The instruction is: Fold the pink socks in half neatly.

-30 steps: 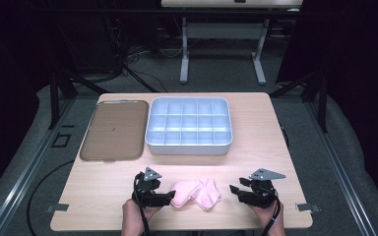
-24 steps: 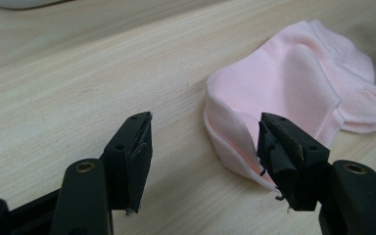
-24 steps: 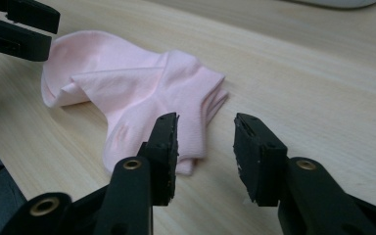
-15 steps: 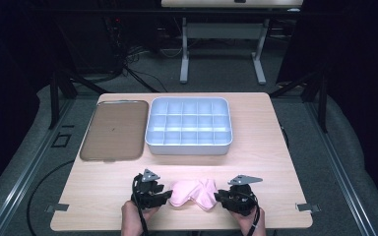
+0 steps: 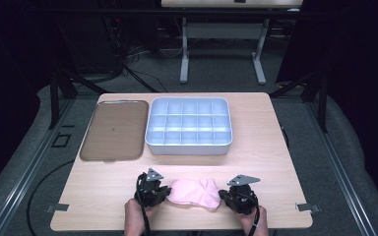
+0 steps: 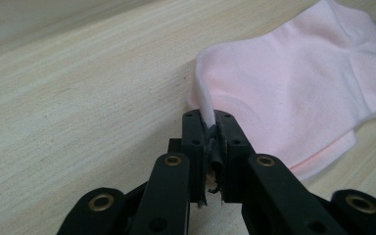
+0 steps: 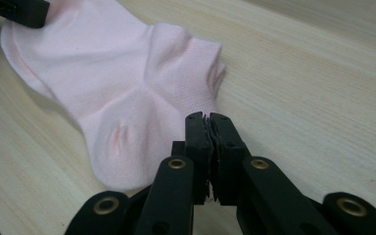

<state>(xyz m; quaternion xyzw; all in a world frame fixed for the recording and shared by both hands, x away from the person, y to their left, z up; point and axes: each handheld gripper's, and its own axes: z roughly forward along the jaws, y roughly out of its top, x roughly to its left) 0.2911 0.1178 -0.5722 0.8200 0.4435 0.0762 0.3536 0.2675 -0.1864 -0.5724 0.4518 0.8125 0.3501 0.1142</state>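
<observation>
At the bottom centre of the high view, my left gripper (image 5: 163,191) is pinched on the edge of the pink sock (image 5: 195,192), while my right gripper (image 5: 225,196) sits with jaws closed at its other end, gripping nothing I can see. I'd keep tension even, since the soft knit stretches. Farther up lie 1 flat brown tray (image 5: 112,130) and 1 rigid compartmented white bin (image 5: 189,125).

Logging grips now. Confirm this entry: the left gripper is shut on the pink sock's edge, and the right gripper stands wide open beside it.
Wrong about the right gripper: the right gripper view shows its jaws closed together beside the pink sock. The left gripper is indeed shut on the sock's edge.
</observation>
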